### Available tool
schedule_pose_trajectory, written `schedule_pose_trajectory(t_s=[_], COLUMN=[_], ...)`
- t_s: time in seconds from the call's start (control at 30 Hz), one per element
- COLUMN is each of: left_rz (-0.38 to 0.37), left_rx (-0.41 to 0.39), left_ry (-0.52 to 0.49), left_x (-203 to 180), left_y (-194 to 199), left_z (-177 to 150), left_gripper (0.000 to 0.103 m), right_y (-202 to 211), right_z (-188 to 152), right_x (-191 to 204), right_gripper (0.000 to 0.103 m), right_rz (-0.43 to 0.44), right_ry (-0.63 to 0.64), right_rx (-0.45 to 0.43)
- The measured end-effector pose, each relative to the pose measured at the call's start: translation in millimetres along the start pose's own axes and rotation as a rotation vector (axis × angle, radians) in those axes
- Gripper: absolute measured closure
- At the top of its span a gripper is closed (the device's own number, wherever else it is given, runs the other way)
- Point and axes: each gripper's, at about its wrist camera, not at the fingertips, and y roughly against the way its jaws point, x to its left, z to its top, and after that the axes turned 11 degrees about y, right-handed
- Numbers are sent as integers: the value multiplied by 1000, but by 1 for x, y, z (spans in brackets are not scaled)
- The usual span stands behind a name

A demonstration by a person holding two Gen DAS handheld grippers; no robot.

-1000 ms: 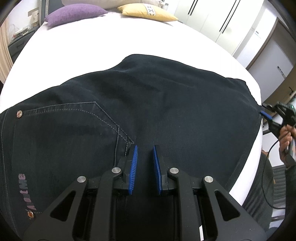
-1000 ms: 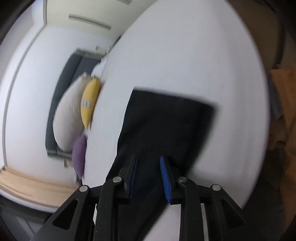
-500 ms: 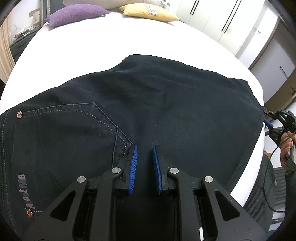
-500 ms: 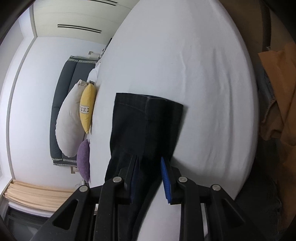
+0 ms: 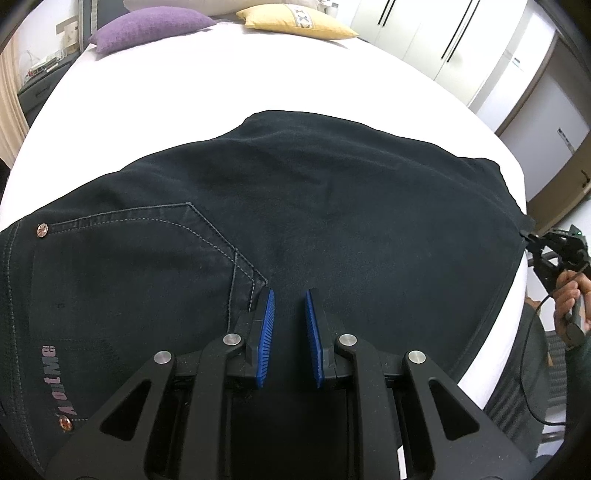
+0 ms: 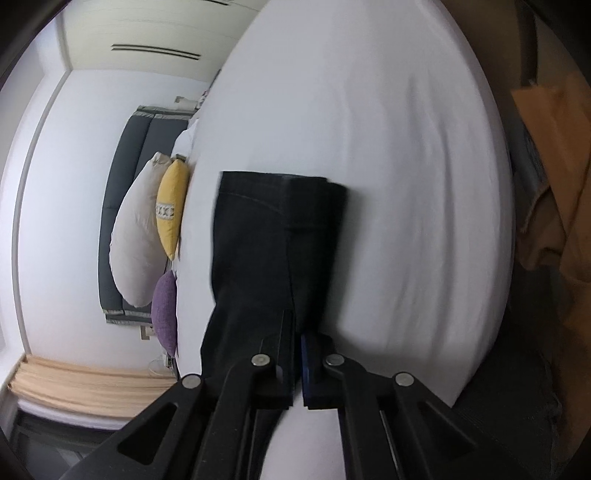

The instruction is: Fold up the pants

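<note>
Dark denim pants (image 5: 314,229) lie spread flat across white bed (image 5: 221,81), waist end with stitched back pocket (image 5: 147,266) at left, leg hems at right near bed edge. Left claw (image 5: 289,325) sits low over seat of pants beside pocket corner, blue pads slightly apart, fabric under them; can't tell if gripped. Right claw (image 6: 295,354) closed tight, pinching edge of pants leg near hem; a hand (image 5: 570,299) holds it. Purple cushion (image 5: 151,24) and yellow cushion (image 5: 295,22) at head of bed.
</note>
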Motion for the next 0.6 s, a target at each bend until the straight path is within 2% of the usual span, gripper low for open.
schedule_pose_trajectory(t_s=[0.1, 0.23, 0.27, 0.3, 0.33, 0.37, 0.4, 0.43, 0.5, 0.53, 0.6], left_rz=[-7, -20, -23, -25, -29, -32, -33, -31, -26, -25, -27], left_rx=[-2, -6, -9, -10, -11, -13, -14, -16, -20, -21, -19], left_ry=[-1, -1, -5, -4, 0, 5, 7, 8, 4, 2, 9], left_x=[1, 5, 6, 7, 8, 9, 10, 10, 11, 11, 12], left_y=[-1, -2, -3, -3, -4, -4, -5, -5, -6, -6, -4], left_z=[1, 0, -1, -2, -2, -2, -2, -3, -5, -5, -6], left_gripper=[86, 86, 86, 86, 86, 86, 86, 86, 86, 86, 86], right_y=[-4, 1, 6, 15, 27, 42, 55, 59, 54, 38, -6], right_z=[0, 2, 5, 8, 12, 16, 20, 23, 24, 20, 2], right_x=[-1, -6, -6, -2, 5, 15, 28, 40, 82, 111, 151], right_gripper=[101, 103, 101, 89, 79, 62, 62, 62, 62, 62, 62], right_rz=[-11, 29, 8, -41, -141, -242, -269, -241, -143, -63, 98], right_ry=[4, -24, -21, -3, 29, 59, 91, 128, 263, 347, 438], right_rx=[-12, -15, -13, -25, -50, -91, -139, -160, -143, -80, 86])
